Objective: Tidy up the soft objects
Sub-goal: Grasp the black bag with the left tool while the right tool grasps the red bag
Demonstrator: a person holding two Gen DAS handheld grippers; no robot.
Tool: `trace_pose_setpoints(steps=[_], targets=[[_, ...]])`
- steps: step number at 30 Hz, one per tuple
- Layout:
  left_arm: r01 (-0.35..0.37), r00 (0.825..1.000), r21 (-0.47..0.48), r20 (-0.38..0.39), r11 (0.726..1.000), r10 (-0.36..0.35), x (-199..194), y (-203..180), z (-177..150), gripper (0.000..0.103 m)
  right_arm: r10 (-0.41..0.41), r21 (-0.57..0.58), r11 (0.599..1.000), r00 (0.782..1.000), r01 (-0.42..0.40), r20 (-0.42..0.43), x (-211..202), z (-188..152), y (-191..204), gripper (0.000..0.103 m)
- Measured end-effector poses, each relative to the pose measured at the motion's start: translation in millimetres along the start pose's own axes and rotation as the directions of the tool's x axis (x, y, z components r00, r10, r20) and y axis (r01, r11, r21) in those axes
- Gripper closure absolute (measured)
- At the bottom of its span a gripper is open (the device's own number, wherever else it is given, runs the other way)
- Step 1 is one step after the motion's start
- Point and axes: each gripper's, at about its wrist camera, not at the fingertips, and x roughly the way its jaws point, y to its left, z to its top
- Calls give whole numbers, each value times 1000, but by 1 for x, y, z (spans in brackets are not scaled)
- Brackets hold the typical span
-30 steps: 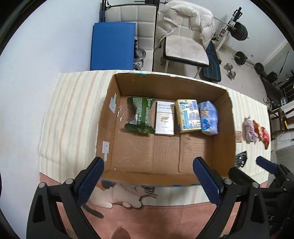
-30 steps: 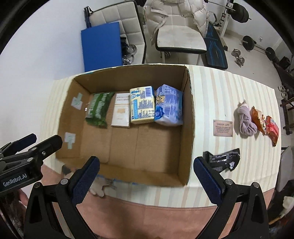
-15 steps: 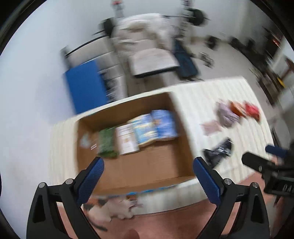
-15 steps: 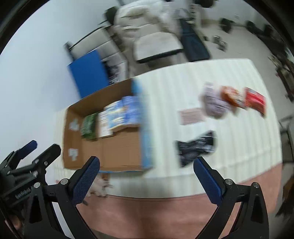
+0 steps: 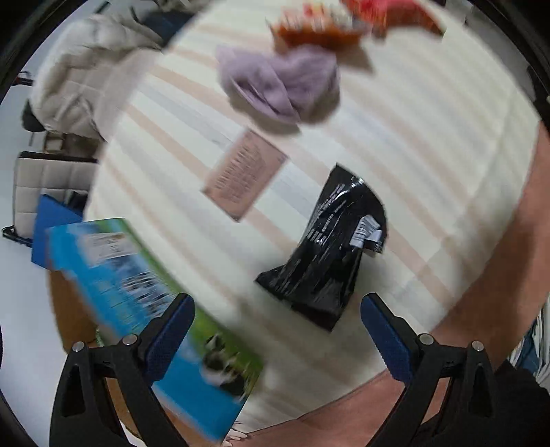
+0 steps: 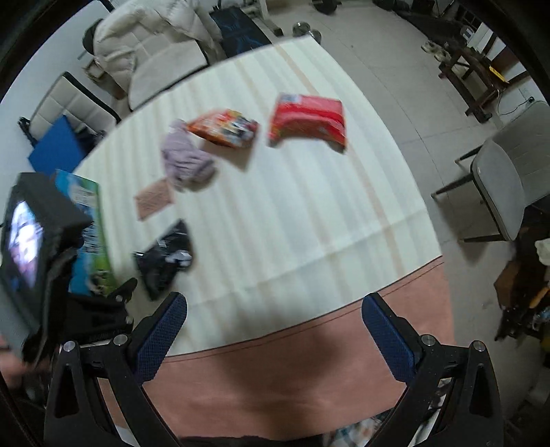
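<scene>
Fingers [image 5: 385, 335] apart beside black pouch [image 5: 330, 247]

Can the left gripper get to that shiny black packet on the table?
Probably yes. The left gripper is open with the black packet lying just ahead of its fingers on the striped tablecloth. Nothing sits between them; the blue box side is off to the left.

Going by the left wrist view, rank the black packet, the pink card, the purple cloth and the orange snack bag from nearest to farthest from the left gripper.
From the left gripper:
1. Black packet, just ahead, slightly right.
2. Pink card, farther ahead, centre-left.
3. Purple cloth, beyond the card.
4. Orange snack bag, at the table's far end, behind the cloth.
</scene>
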Motion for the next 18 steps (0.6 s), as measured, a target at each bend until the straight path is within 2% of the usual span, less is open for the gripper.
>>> trace_pose_setpoints(steps=[4,6,7,11,13,15,18], targets=[[66,993,-47,-92,997,-70,41,1,14,4,-5,-19,1000,999,4,-39,25,9,-16,0],[103,987,-79,-116,992,-112,53,2,17,15,-18,-43,999,999,16,-50,34,16,-22,0],[121,983,-91,-127,989,-132,57,2,18,25,-24,-56,998,998,21,-54,38,20,-24,0],[148,980,-149,-113,978,-165,53,3,21,38,-64,-121,991,996,56,-64,47,41,-27,0],[183,972,-226,-104,957,-210,49,7,23,38,-81,-163,984,995,69,-64,51,57,-27,0],[214,964,-322,-83,922,-253,45,13,25,38,-109,-221,971,993,95,-53,54,76,-23,0],[254,956,-462,-14,850,-293,36,25,30,38,-165,-320,936,986,147,-28,63,106,-15,0]])
